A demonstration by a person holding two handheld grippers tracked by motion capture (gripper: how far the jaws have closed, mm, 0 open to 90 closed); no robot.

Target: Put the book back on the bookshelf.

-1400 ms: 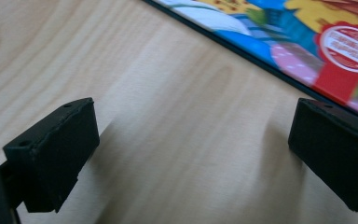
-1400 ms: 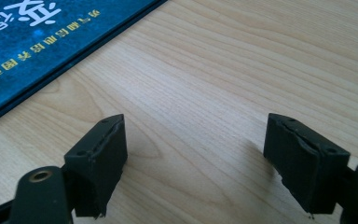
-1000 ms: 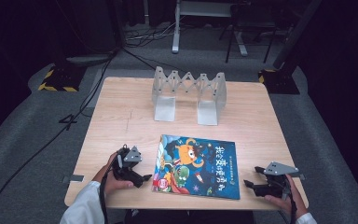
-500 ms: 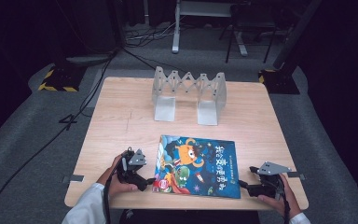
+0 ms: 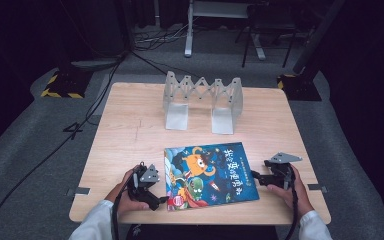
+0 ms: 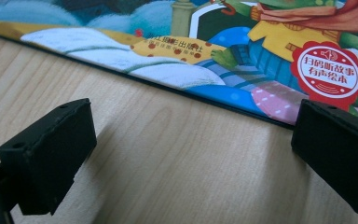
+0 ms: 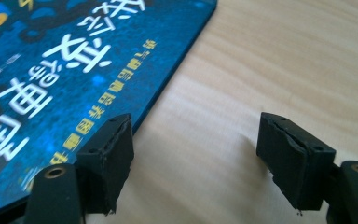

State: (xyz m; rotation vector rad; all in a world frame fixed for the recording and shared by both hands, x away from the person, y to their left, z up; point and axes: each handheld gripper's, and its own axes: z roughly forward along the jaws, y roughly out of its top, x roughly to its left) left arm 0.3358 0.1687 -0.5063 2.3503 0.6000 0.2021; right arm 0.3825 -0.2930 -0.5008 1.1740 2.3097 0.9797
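The wooden worktop carries two things: a pale folding book rack standing upright toward the far edge, its slots empty, and a picture book lying flat, cover up, near the person's edge and well apart from the rack. The book sits between the two hands, which suggests it is to be taken from both sides at once, since a wide, thin, flat cover gives a single claw little to catch. The left claw rests low on the wood at the book's near left corner; in the left gripper view its jaws stand released and wide, one on bare wood and the other right at the cover's edge by a red round sticker, with nothing pinched. The right claw lies at the book's right edge; its jaws have just been closing a little but are still released, one over the blue cover's margin and the other on bare wood, so the edge lies between them ungripped. Both claws lie nearly level with the wood, probably so a jaw can slip under the cover.
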